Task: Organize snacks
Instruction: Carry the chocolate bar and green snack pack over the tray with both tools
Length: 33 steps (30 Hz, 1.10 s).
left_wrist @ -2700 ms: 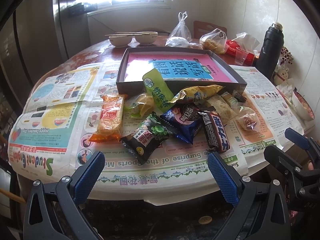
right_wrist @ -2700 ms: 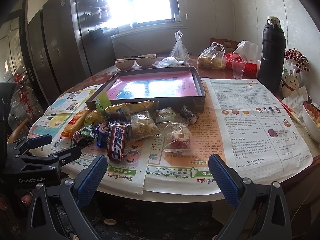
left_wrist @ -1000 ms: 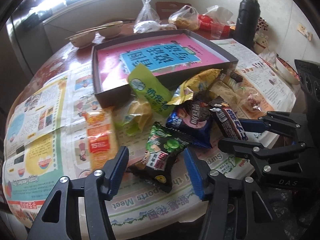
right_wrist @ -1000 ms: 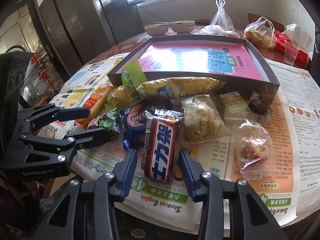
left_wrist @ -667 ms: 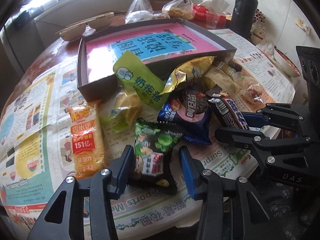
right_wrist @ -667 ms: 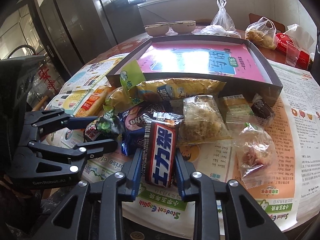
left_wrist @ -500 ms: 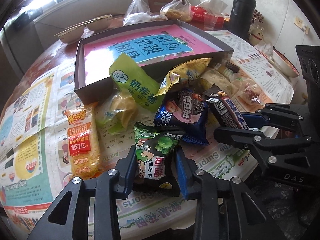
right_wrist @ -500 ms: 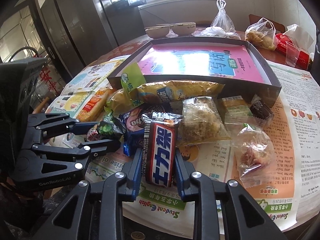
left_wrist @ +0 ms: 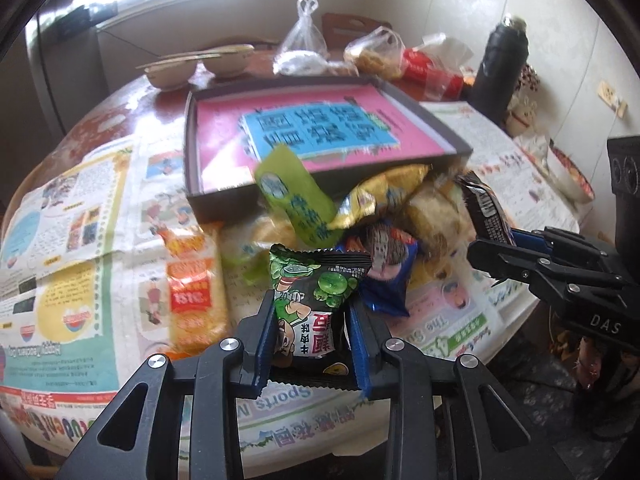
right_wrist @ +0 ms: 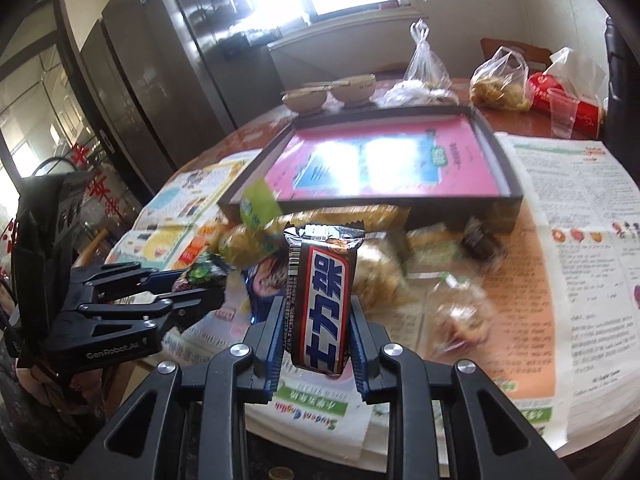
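My left gripper [left_wrist: 310,312] has its jaws closing on a green pea-snack packet [left_wrist: 316,280], and the pads press its sides near the table's front edge. In the right wrist view my right gripper [right_wrist: 316,312] is shut on a brown chocolate bar [right_wrist: 324,280], which it holds upright above the newspaper. Behind both lies the snack pile: an orange packet [left_wrist: 192,292], a light green packet [left_wrist: 296,196], a gold packet [left_wrist: 380,196] and a blue packet [left_wrist: 388,276]. Beyond the pile stands a dark shallow box [left_wrist: 224,200] with a pink book inside.
Newspaper [left_wrist: 68,240] covers the round table. At the back are two bowls [left_wrist: 172,72], tied plastic bags [left_wrist: 304,52], a clear cup [right_wrist: 562,112] and a black bottle [left_wrist: 500,68]. A dish [left_wrist: 568,176] sits at the right edge. The table's front edge is just below both grippers.
Both grippers closed in from open onto their packets. The right one has lifted the chocolate bar off the pile; the green packet now stands tilted up between the left pads.
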Each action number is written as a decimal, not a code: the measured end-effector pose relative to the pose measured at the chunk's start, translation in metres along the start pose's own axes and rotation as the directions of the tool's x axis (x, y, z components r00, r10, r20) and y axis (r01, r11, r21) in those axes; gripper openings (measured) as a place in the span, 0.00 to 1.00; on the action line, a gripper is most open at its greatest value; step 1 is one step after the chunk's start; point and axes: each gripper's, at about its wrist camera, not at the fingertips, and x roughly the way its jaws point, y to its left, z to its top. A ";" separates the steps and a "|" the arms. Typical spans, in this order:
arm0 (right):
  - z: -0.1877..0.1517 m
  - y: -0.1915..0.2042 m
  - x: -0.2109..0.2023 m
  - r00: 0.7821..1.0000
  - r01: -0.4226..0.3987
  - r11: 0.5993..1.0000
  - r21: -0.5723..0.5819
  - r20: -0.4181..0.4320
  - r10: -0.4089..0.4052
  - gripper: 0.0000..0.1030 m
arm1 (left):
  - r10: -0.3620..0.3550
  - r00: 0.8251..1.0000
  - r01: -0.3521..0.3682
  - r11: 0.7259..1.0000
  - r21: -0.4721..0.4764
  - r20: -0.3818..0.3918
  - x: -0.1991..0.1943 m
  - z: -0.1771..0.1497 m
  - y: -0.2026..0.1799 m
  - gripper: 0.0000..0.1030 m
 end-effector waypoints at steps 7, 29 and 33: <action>0.018 -0.013 -0.007 0.999 0.012 1.000 0.023 0.047 -0.013 0.28 | 0.021 0.999 -0.020 0.999 -0.034 0.036 -0.008 0.015 0.005 0.33; 0.064 -0.027 -0.008 0.992 0.023 0.999 0.034 0.124 -0.027 0.28 | 0.032 0.991 -0.014 0.992 -0.129 0.133 -0.014 0.067 0.018 0.33; 0.074 -0.033 -0.004 0.992 0.023 0.999 0.043 0.127 -0.028 0.28 | 0.032 0.989 -0.013 0.991 -0.133 0.141 -0.010 0.078 0.018 0.33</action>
